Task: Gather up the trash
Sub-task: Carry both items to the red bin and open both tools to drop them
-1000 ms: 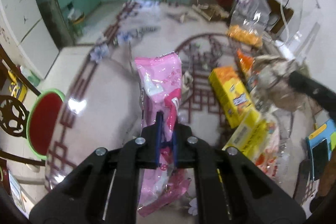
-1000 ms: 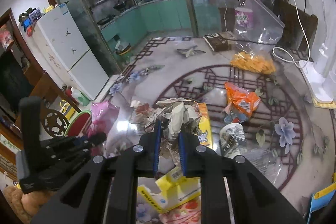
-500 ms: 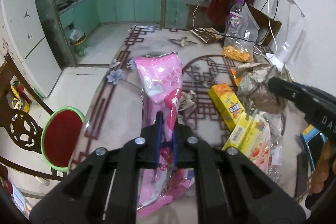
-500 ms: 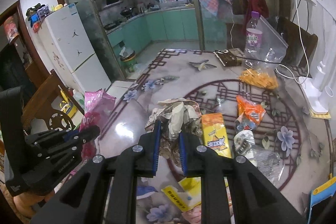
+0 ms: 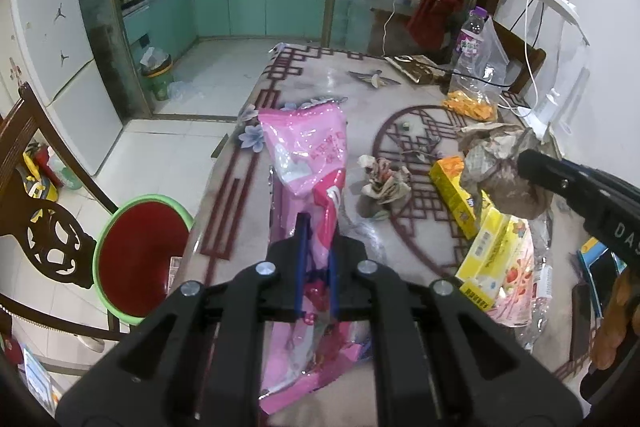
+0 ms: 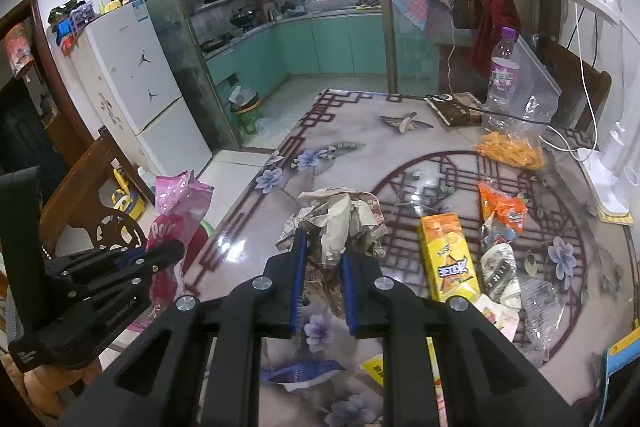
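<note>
My left gripper is shut on a pink snack bag and holds it upright above the table's left edge; the bag also shows in the right wrist view. My right gripper is shut on a wad of crumpled newspaper, held above the table; the wad also shows in the left wrist view. Other trash lies on the patterned table: a yellow-orange box, an orange wrapper, a small crumpled paper and yellow packets.
A green bin stands on the kitchen floor beyond the table. A red stool and a wooden chair stand left of the table. A bottle, a bag of orange snacks and a white lamp base are at the far right.
Both grippers have risen and tilted up with their loads; the view now reaches the kitchen. The pink bag and the newspaper wad stay gripped.
</note>
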Available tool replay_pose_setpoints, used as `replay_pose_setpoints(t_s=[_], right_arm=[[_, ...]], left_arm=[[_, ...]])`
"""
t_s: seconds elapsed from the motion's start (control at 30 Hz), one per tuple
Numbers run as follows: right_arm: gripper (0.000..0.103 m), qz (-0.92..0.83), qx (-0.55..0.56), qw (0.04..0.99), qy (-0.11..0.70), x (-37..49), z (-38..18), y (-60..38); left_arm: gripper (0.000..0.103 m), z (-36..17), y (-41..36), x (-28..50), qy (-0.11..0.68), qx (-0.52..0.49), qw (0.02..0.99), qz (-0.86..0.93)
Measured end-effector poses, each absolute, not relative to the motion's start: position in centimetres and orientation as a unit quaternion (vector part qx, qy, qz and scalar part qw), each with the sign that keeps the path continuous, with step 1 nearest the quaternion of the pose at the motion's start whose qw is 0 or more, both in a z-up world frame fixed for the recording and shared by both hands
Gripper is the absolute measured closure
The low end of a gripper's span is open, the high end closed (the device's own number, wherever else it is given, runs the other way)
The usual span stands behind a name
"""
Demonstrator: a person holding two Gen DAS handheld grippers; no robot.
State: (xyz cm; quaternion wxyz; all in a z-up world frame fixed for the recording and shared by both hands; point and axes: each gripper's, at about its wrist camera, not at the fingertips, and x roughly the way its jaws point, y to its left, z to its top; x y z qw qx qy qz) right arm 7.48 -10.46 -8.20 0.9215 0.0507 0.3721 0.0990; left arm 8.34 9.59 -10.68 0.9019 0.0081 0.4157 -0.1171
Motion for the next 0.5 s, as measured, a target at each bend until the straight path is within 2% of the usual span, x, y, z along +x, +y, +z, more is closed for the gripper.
replay_pose_setpoints(t_s=[0.5], right_arm=[[0.087,0.084,0.05,0.925,0.367,8.8,-7.8,-5.3]], left_arm=[[0.094,-10.5,15.6,10.6,0.409,0.005,0.905,-0.116]])
